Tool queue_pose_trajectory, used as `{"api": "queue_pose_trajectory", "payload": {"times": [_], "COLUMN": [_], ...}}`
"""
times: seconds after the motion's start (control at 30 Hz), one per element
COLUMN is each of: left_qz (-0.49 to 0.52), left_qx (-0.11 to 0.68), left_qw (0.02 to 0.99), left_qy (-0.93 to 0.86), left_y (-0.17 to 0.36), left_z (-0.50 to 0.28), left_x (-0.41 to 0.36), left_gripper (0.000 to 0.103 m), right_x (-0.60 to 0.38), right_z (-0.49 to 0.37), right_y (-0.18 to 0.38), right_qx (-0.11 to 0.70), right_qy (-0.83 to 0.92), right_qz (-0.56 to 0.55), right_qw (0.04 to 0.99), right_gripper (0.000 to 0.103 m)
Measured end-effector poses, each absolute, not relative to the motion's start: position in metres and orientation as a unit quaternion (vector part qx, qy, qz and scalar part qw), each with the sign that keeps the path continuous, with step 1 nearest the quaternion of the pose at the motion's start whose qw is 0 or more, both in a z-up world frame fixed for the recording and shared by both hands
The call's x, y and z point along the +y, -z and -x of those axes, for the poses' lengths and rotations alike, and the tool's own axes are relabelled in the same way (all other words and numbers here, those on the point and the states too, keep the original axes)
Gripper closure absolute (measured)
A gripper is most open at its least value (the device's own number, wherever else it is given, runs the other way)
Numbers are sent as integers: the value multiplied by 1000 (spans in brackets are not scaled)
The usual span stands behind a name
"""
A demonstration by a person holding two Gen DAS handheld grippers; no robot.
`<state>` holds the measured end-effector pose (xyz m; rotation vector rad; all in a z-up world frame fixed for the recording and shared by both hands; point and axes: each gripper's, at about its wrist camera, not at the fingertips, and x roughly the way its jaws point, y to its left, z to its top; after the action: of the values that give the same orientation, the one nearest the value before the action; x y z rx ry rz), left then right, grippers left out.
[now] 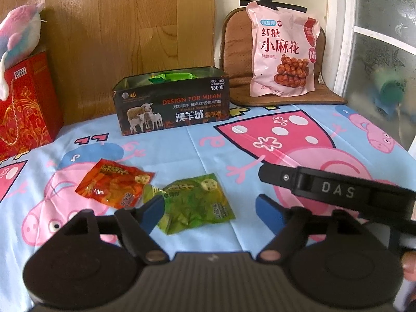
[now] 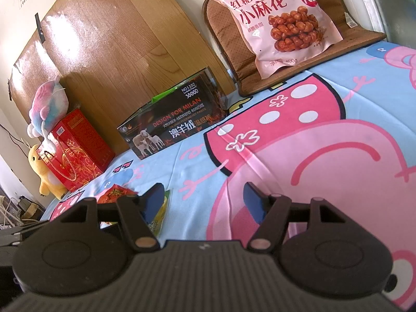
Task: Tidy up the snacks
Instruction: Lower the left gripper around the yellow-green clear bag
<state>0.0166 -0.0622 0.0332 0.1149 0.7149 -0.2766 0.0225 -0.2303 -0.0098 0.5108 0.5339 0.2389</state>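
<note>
Both grippers hover low over the cartoon-pig cloth, fingers apart and holding nothing. The left gripper hangs above the green packet, with the orange packet just left of it. The right gripper sits further right. Far back stands the open black tin against a wooden board.

Snack packets, box on cartoon-print bedsheet

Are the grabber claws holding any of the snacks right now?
No. The left gripper and right gripper are both open and empty; the green packet and red packet lie on the sheet.
</note>
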Motion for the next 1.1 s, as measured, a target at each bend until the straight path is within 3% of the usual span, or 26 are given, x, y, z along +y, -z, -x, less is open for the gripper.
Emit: {"api": "queue_pose_trajectory", "payload": {"times": [0.87,1.1], "left_qz": [-55,82], "left_qx": [329,347], "left_qw": [936,931], "left_qy": [113,83], "left_y": [-43,-59], "left_z": [-21,-42], "left_x": [-36,64], "left_gripper": [23,27], "right_x": [-231,-226], "right_z": [-23,-24], "right_y": [8,6], "right_qx": [262,264], "right_qy": [-117,-121], "right_qz": [-249,-233], "right_qw": [925,928], "right_gripper": [33,32]}}
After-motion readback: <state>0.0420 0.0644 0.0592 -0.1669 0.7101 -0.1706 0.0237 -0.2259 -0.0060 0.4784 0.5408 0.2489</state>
